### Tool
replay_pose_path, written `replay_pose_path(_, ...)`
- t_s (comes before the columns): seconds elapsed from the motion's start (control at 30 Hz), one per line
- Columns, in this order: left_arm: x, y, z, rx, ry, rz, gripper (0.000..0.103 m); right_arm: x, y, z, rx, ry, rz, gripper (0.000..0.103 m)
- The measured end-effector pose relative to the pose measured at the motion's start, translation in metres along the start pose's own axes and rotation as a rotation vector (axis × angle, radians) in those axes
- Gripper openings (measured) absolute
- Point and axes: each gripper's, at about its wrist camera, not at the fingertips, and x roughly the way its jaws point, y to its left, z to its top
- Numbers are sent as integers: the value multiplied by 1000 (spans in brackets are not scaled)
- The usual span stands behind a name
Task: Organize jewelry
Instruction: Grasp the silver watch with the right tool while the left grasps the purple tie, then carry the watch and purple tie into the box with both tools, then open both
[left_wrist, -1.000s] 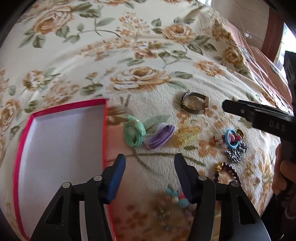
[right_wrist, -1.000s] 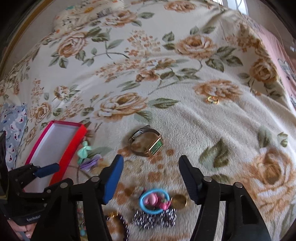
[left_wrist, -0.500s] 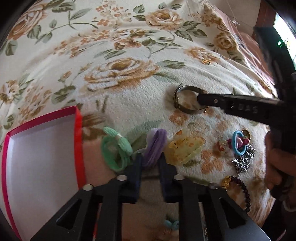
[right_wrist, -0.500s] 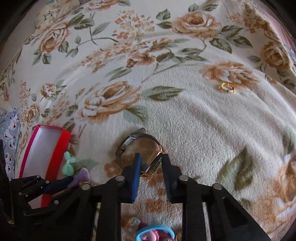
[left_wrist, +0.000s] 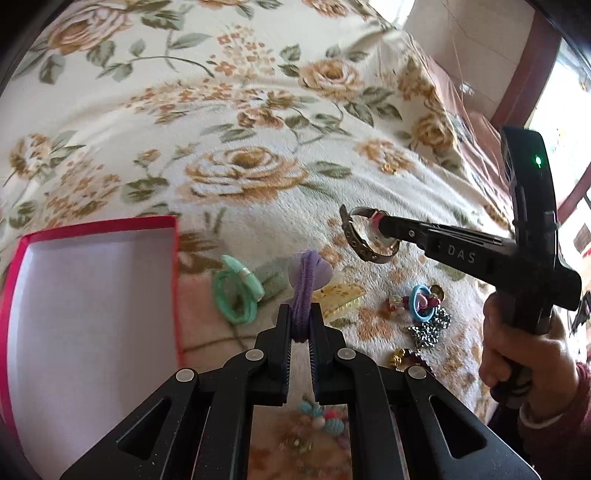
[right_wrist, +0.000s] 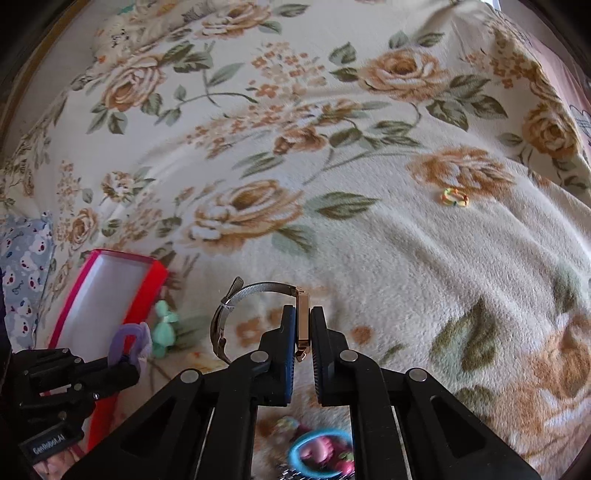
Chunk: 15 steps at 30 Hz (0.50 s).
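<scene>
Both grippers had closed since the earlier frames. At the left gripper (left_wrist: 300, 325) the jaws pinched the purple tie (left_wrist: 306, 284), seemingly lifted off the blanket (left_wrist: 258, 122), right of the red box (left_wrist: 88, 295). At the right gripper (right_wrist: 303, 332) the jaws pinched the watch (right_wrist: 258, 317) by its gold case. Near them lay the green tie (left_wrist: 236, 291), yellow clip (left_wrist: 340, 299) and blue ring (left_wrist: 421, 302).

A second ago both grippers stood open above the blanket. Now the left gripper (left_wrist: 300, 316) is clamped on the purple fabric hair tie (left_wrist: 309, 275) and lifts it, while the right gripper (right_wrist: 303, 325) pinches the gold-cased metal-band wristwatch (right_wrist: 258, 314), raised off the fleece.
</scene>
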Motion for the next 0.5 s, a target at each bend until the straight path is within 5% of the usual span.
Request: replay_pose_path(0.5, -82, 63, -45, -210, -79, 144, 7, -2, 96, -8, -124, 7, 174, 7)
